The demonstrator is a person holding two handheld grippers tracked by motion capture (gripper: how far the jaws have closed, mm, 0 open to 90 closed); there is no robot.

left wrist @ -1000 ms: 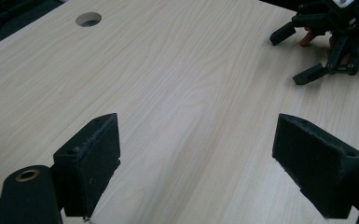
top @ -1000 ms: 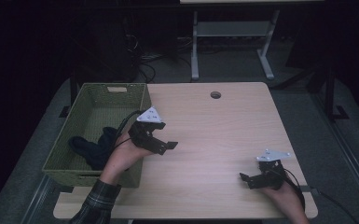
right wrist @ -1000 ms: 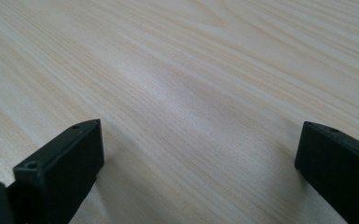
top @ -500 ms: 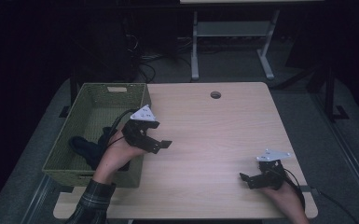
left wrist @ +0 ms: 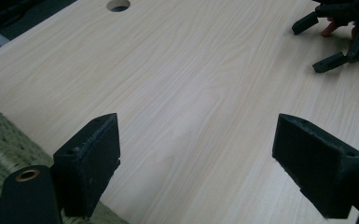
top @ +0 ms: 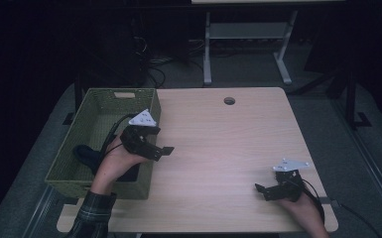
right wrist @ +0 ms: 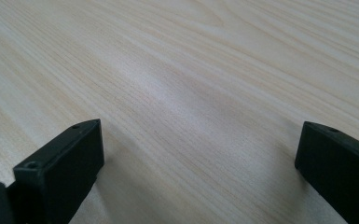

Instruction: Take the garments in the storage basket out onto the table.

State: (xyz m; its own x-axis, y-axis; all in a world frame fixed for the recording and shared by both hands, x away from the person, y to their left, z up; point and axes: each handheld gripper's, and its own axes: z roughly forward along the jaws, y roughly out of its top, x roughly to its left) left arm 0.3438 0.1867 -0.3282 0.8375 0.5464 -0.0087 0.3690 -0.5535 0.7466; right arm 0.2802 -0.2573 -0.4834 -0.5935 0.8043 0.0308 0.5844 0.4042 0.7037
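My left gripper (top: 161,142) hovers over the right wall of a green woven basket (top: 65,148), held by a hand in a plaid sleeve, jaws pointing right across the table. In the left gripper view it (left wrist: 200,163) is open with bare wood between its jaws. My right gripper (top: 262,192) rests low near the front right of the light wooden table (top: 218,144), jaws pointing left. The right gripper view has it (right wrist: 196,172) open over bare wood too. A dark soft item (top: 83,154) lies inside the basket, partly hidden by the forearm.
A round cable hole (top: 229,100) sits near the table's far edge. The basket's woven rim (left wrist: 0,140) is at the lower left of the left gripper view, and the right gripper (left wrist: 345,32) shows far off. Beyond the table stand a metal frame (top: 248,44) and cables.
My left gripper has drifted a little left and back, toward the basket's right wall. The right gripper has stayed put.
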